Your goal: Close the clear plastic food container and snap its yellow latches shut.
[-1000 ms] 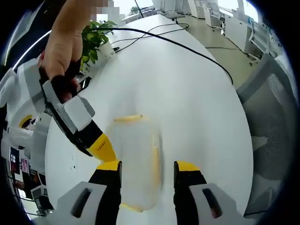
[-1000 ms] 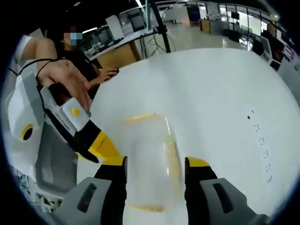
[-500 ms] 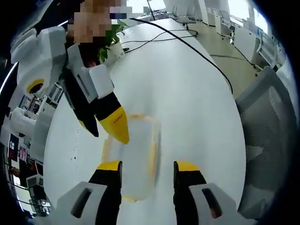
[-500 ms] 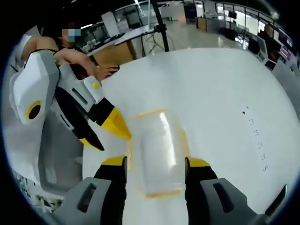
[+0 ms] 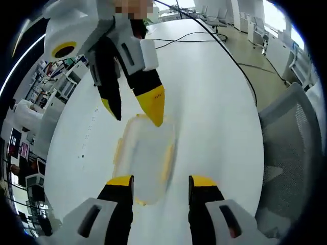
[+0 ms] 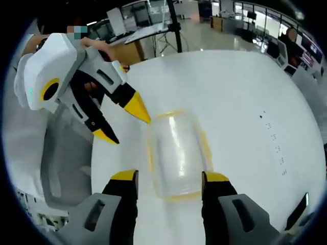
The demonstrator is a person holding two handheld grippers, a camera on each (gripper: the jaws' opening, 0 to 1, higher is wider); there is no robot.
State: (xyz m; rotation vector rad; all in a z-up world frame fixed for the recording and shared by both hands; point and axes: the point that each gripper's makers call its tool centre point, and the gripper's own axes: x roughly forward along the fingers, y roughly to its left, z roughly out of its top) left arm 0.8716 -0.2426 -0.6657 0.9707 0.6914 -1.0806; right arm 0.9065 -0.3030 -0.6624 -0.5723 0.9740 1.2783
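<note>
In the left gripper view the left gripper rises from the bottom centre, its two yellow-tipped jaws spread apart and grasping nothing. Just above the gap between them lies the clear plastic food container, flat on the white table, with its lid on. Yellow latches line its edges; whether they are snapped down cannot be told from the blur. At the container's far end, in the upper middle of the frame, the right gripper comes down from the top — its jaws are parted, one yellow tip at the container's far rim, the other off to the left over bare table. A black cable runs across the table at the upper right, and a grey mesh chair stands at the right edge.

In the right gripper view the right gripper's own jaws stand released at the bottom centre, the container just above them. The left gripper enters from the upper left, jaws open, one tip near the container's upper left corner — the other further left, clear of it. A person's hand shows behind it, near the top left.
</note>
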